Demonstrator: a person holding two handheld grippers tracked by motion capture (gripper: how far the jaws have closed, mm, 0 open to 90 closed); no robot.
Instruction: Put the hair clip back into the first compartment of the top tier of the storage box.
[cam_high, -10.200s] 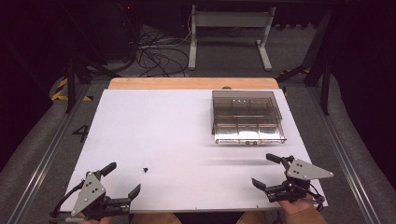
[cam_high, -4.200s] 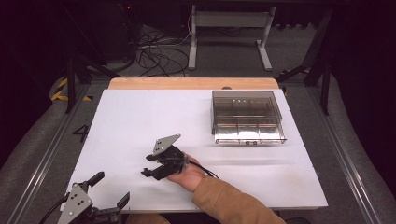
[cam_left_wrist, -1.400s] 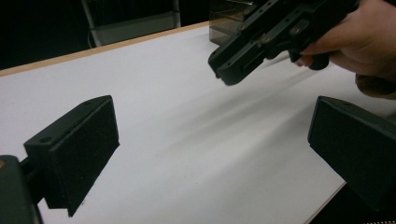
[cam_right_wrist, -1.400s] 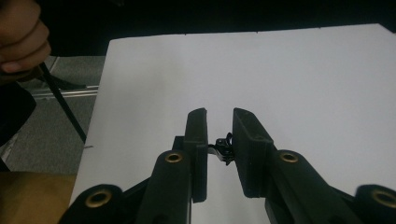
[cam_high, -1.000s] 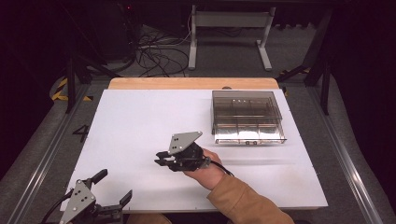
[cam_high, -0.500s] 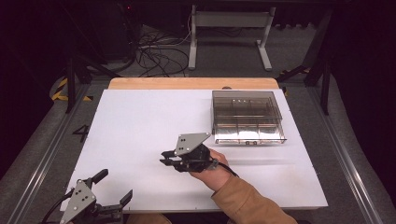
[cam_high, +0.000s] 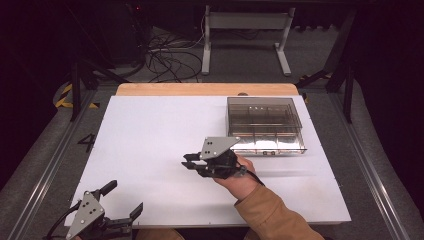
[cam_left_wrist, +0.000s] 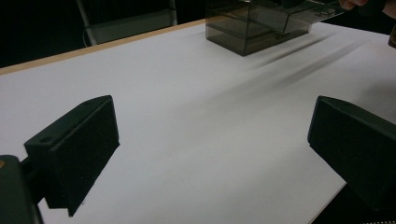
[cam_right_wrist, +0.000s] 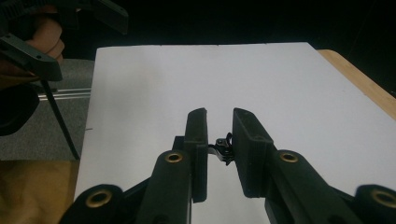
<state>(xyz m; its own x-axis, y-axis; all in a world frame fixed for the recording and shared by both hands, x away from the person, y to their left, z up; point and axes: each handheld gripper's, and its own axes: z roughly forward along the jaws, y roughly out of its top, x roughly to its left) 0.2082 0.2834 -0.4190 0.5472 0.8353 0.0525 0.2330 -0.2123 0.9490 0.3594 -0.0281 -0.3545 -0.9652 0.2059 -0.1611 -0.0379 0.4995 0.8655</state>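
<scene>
Two grippers, one clear box (cam_high: 265, 125) and one small black part (cam_right_wrist: 224, 148) are on view. The right gripper (cam_right_wrist: 219, 130) pinches the part between its closed jaws above the white table (cam_high: 150, 130); the left gripper (cam_high: 122, 202) stands wide open, holding nothing.

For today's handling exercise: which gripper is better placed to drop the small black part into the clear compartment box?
Right. The right gripper already pinches the small black part close to the clear box; the left gripper waits open at the table's near edge.

Black clip (cam_right_wrist: 224, 148), white table (cam_high: 150, 130), smoky-grey box (cam_high: 265, 125).
</scene>
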